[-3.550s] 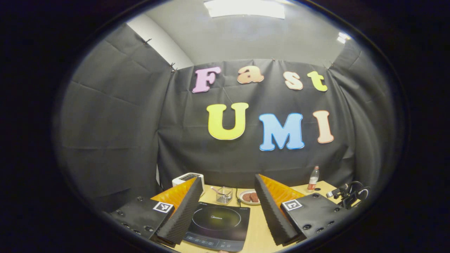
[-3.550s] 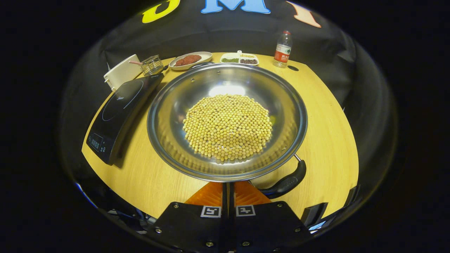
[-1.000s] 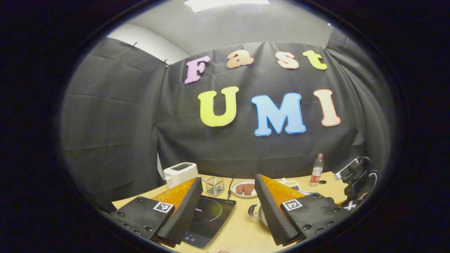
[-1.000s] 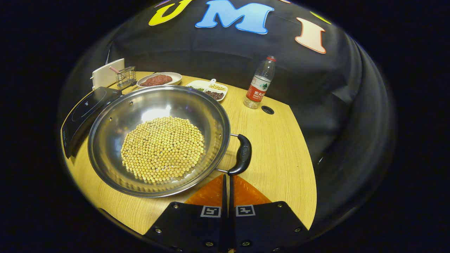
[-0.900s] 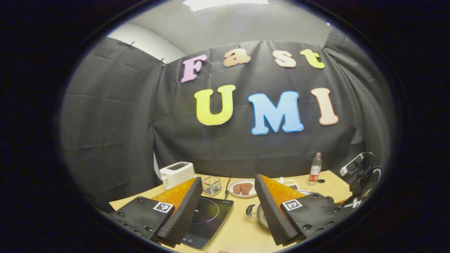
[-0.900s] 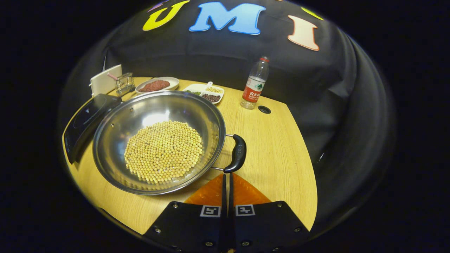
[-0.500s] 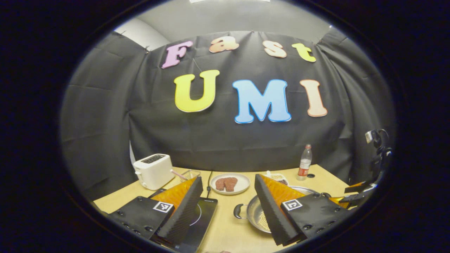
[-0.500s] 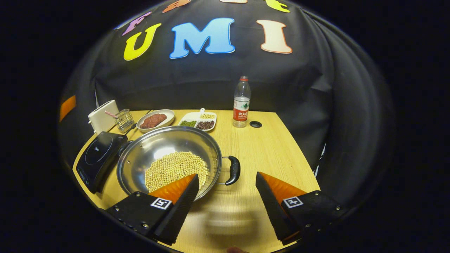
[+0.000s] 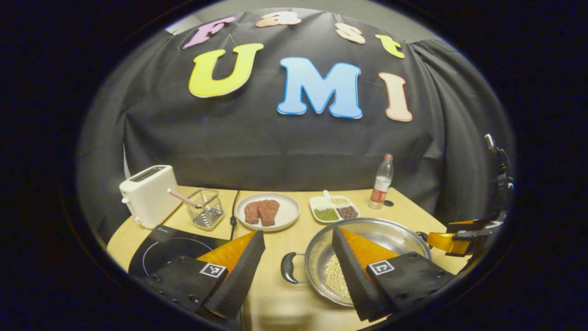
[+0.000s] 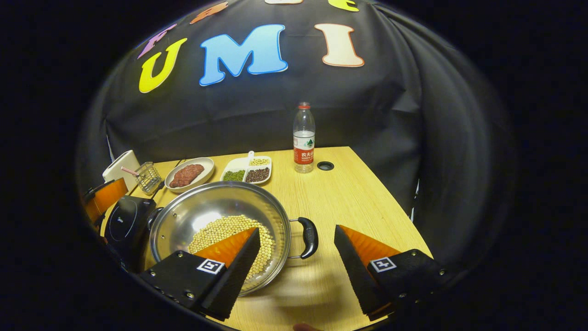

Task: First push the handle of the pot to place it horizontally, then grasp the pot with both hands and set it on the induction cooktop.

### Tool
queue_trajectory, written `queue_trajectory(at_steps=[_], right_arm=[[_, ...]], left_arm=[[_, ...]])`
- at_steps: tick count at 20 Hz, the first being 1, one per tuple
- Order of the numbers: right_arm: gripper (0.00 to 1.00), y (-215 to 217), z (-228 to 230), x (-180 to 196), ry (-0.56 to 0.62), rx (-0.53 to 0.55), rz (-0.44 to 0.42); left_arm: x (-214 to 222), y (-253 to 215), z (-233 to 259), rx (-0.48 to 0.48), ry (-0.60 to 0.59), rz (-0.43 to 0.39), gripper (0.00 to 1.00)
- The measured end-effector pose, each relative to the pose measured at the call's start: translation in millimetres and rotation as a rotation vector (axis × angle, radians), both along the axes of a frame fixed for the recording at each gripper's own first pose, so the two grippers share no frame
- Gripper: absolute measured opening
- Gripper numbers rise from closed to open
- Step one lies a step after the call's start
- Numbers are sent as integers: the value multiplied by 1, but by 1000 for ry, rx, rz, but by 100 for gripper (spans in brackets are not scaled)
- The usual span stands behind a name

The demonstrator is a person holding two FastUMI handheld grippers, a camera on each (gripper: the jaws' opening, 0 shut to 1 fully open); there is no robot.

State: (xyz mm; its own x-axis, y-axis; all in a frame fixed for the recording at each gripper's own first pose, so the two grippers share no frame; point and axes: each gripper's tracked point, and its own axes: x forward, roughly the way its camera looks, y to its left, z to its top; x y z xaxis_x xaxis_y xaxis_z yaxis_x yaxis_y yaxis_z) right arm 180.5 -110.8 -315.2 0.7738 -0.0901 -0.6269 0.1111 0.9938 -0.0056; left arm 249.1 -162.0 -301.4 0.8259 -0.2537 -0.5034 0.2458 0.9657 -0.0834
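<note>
A steel pot (image 9: 383, 231) of yellow beans (image 10: 216, 232) stands on the wooden table (image 10: 353, 197), to the right of the black induction cooktop (image 9: 158, 246). Its two black handles point left and right. My left gripper (image 9: 298, 233) is open, hovering before the pot's left handle (image 9: 287, 274), which lies between and below its fingers. My right gripper (image 10: 297, 231) is open too, and the right handle (image 10: 311, 237) sits in the gap between its fingers without touching them. The cooktop (image 10: 124, 223) lies just left of the pot. The right gripper (image 9: 452, 240) shows beyond the pot's far side, and the left gripper (image 10: 103, 195) shows at the left edge.
Along the back of the table stand a white toaster (image 9: 147, 195), a wire basket (image 9: 205, 209), a plate of meat (image 9: 266, 211), a divided dish of beans (image 9: 334, 208) and a water bottle (image 10: 303, 138). A cable hole (image 10: 325, 165) is near the bottle.
The right gripper, shut against the pot's handle a second ago, has drawn back and opened around it. The pot has turned so its handles lie sideways. The left gripper has tilted down and swung right, bringing the pot's left handle between its fingers.
</note>
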Motion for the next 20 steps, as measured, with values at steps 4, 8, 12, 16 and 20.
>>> queue_trajectory(at_steps=[4,8,12,16,20], right_arm=[[99,-3,-3,18,-15,48,-54],[100,-3,-21,30,23,72,-79],[100,0,-43,31,70,73,-67],[100,1,-61,31,121,71,-71],[82,-3,-69,32,133,51,-80]], left_arm=[[9,-13,-48,12,90,-52,97],[13,-16,-78,35,148,-56,97],[17,-15,-97,50,187,-52,93],[20,-16,-116,78,229,-57,100],[21,-18,-127,95,249,-60,100]])
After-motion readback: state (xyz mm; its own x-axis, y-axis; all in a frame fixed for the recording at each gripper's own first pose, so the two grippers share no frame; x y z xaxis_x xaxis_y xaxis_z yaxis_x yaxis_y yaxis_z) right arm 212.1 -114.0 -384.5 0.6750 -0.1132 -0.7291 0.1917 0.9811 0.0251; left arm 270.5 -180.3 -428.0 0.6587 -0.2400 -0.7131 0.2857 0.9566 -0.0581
